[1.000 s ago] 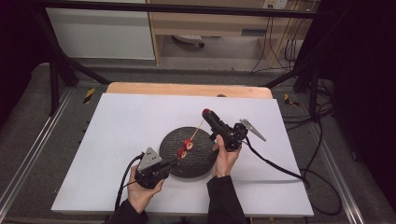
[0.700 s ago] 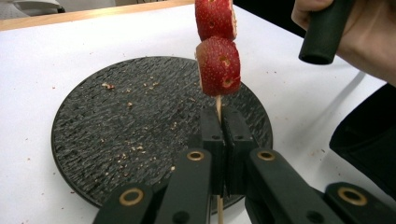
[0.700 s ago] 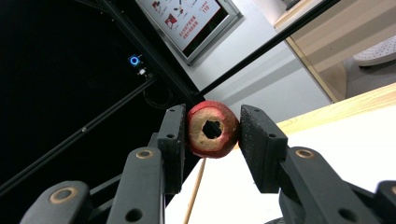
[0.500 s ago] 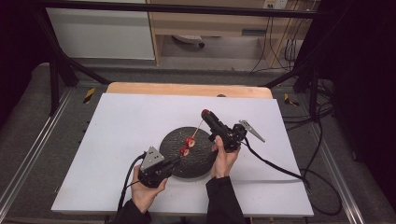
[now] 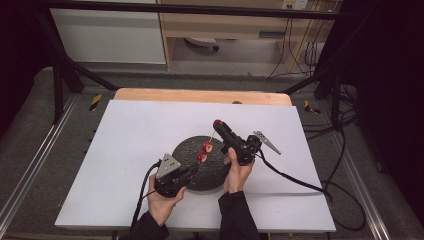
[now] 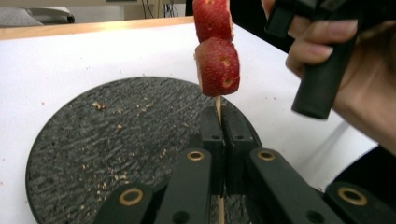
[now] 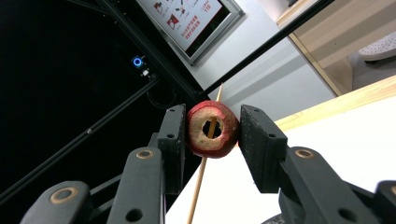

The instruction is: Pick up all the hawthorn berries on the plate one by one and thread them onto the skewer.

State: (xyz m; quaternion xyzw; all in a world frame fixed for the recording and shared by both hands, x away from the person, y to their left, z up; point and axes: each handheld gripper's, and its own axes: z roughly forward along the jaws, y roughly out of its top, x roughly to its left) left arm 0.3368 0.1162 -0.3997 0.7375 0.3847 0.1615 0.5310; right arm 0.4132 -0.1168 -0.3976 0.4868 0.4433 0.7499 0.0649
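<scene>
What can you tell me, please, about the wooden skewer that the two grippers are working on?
The skewer is a thin, pale wooden stick, held tilted above the dark round slate plate. The left gripper clamps its lower end between shut jaws. Two red cored fruit slices sit threaded on it, one above the other. Near its pointed tip, the right gripper holds a third red ring-shaped slice, with the stick passing through the hole. The stick looks straight and unbroken.

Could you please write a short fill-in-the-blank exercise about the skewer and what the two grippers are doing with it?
1. The left gripper is shut on the wooden ____.
2. The right gripper clamps a red fruit ring with a ____ through its middle.
3. ____ red fruit pieces already sit on the skewer.
4. Below lies a round dark ____ plate.

Missing words: skewer; hole; two; stone
</scene>
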